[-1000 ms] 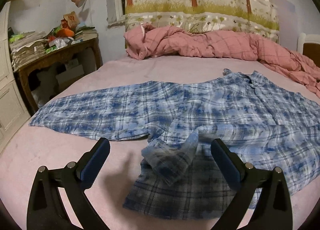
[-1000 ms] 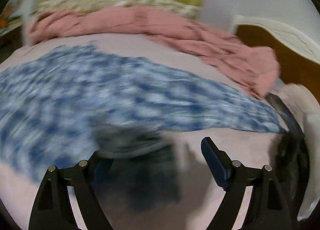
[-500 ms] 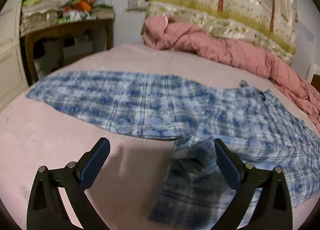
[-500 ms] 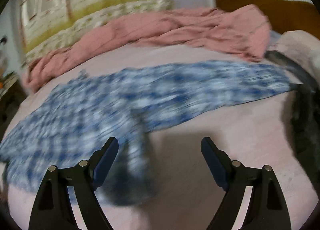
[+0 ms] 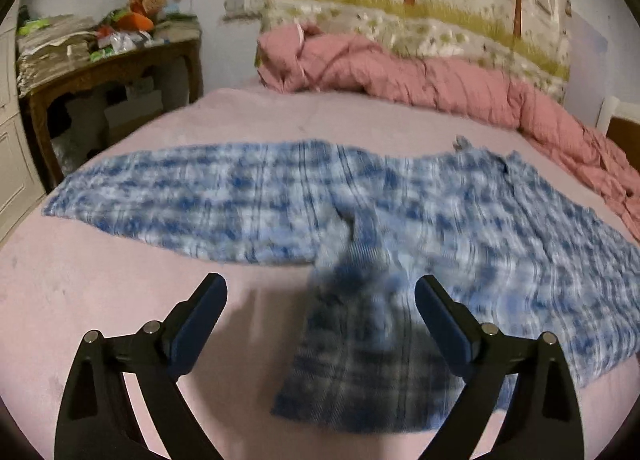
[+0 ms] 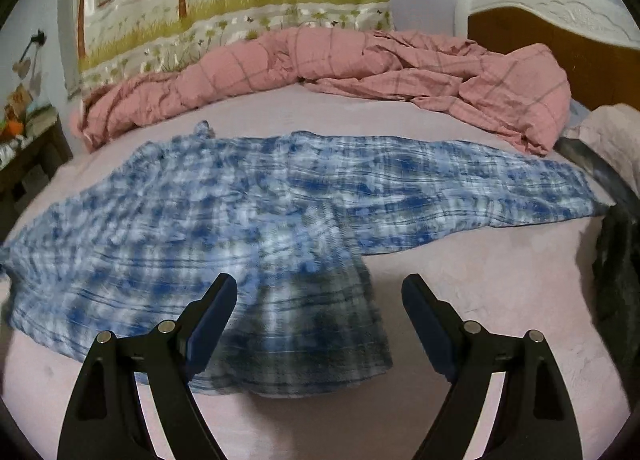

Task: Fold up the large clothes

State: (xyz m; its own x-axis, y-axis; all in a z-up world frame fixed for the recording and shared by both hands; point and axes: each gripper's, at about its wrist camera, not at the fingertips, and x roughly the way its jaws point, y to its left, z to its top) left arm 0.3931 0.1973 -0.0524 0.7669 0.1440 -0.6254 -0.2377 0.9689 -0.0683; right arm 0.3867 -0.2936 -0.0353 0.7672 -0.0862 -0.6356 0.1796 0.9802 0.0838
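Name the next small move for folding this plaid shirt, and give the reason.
Probably lower the left gripper onto the shirt's near hem corner and close. Both grippers are open and hold nothing, the right gripper likewise above the hem, and the shirt lies spread on the bed with sleeves out, not yet folded.

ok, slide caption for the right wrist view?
Open right tool hovering over a blue plaid shirt spread on the pink bed.

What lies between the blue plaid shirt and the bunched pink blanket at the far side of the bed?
Only bare pink bedsheet separates the blue plaid shirt from the pink blanket; the right wrist view shows it most sharply.
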